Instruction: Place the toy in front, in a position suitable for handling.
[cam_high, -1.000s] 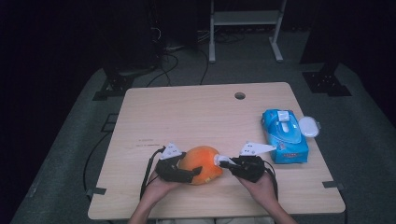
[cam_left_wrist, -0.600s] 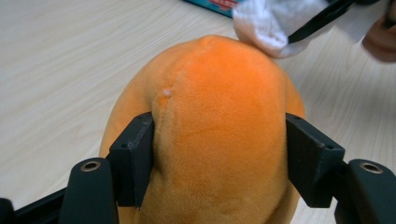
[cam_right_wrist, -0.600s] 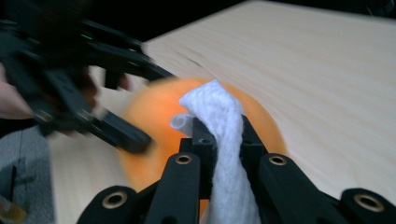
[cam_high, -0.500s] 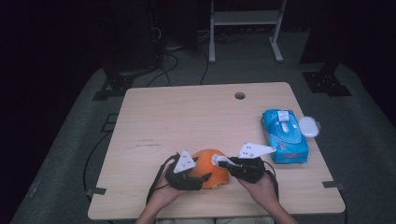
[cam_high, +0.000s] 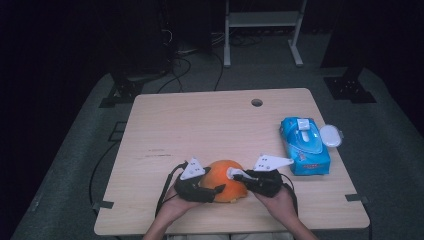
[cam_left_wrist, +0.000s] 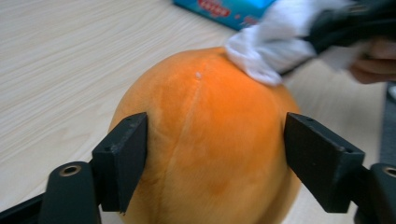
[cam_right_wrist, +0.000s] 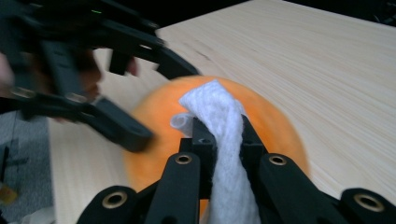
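A round, fuzzy orange ball (cam_high: 226, 180) (cam_left_wrist: 205, 140) (cam_right_wrist: 275, 126) sits near the table's front edge. My left gripper (cam_high: 216, 191) (cam_left_wrist: 215, 135) straddles it from the left and front. One pad lies against its side, the other at its far edge. These jaws have just been opening a little, with the ball still between them. My right gripper (cam_high: 240, 175) (cam_right_wrist: 223, 128) is shut on a white wipe (cam_high: 234, 173) (cam_left_wrist: 261, 51) (cam_right_wrist: 215, 105). It holds the wipe against the top of the ball.
A blue pack of wipes (cam_high: 305, 145) (cam_left_wrist: 224, 7) lies at the right of the wooden table (cam_high: 200, 125), with a white lid (cam_high: 330, 135) beside it. A cable hole (cam_high: 257, 102) is at the back. The floor holds stands and cables.
My left gripper has shifted right, from the ball's left side to around its front. The right gripper and the wipe have stayed on top of the ball.
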